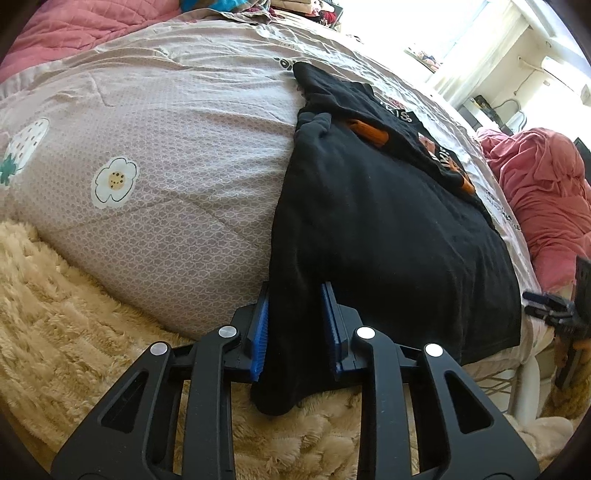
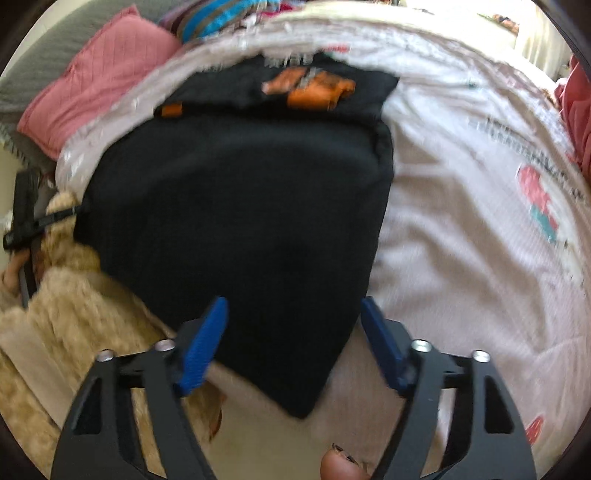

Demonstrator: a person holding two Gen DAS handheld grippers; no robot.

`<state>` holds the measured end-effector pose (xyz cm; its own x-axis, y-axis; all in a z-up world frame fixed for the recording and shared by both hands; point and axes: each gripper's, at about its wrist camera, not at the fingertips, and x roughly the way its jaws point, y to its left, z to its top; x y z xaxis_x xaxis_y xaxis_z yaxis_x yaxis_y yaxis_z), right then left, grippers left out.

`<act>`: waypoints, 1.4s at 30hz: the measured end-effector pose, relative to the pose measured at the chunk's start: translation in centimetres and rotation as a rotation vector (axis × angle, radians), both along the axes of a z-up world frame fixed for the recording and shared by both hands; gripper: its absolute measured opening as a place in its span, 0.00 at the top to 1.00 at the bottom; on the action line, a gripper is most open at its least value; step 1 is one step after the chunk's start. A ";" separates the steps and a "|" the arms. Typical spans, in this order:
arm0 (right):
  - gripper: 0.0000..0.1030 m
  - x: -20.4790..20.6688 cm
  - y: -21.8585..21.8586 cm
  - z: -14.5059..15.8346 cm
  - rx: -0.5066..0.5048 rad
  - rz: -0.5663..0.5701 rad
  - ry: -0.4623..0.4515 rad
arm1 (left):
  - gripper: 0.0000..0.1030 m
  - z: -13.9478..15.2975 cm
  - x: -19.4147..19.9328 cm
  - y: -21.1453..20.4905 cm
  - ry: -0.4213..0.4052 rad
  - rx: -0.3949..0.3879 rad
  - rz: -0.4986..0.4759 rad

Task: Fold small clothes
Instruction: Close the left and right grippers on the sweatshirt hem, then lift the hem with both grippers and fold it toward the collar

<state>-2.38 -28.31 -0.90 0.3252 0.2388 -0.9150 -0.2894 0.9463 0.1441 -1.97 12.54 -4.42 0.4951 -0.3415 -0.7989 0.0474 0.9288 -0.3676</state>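
Observation:
A black garment point(image 1: 388, 229) with orange print point(image 1: 373, 134) lies folded on the bed quilt point(image 1: 166, 147). My left gripper point(image 1: 295, 291) is shut on its near left corner, and the bunched cloth hangs down between the blue pads point(image 1: 258, 328). In the blurred right wrist view the same garment point(image 2: 240, 203) lies flat. My right gripper point(image 2: 293, 302) stands open astride its near right corner, with the right pad point(image 2: 382, 347) apart from the cloth. The right gripper shows at the right edge of the left wrist view point(image 1: 554, 310).
A fluffy beige blanket point(image 1: 55, 314) covers the bed's near edge. A pink pillow point(image 2: 92, 99) lies at the far left and a pink bedding heap point(image 1: 546, 192) at the right. A person's thumb point(image 2: 340, 465) shows at the bottom. Piled clothes point(image 1: 295, 9) lie at the far end.

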 end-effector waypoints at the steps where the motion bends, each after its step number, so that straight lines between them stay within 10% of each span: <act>1: 0.38 -0.4 0.1 -0.5 -0.023 0.005 0.014 | 0.82 0.0 0.0 0.0 0.001 0.000 0.001; 7: 0.44 -1.4 -0.5 -2.1 -0.031 0.001 0.041 | 0.82 0.0 -0.1 0.2 0.011 -0.007 0.004; 14: 0.91 -1.6 0.4 -1.0 -0.052 0.065 -0.057 | 0.85 -0.2 -0.1 0.4 0.013 -0.023 0.010; 42: 0.94 4.6 -6.2 9.7 0.399 -0.204 -0.534 | 0.96 10.9 6.1 0.7 -0.201 -0.139 0.024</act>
<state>2.17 -34.47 8.83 0.7804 0.4100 -0.4720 -0.2398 0.8935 0.3797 4.08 13.25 6.51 0.6486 -0.4271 -0.6300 0.1107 0.8719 -0.4770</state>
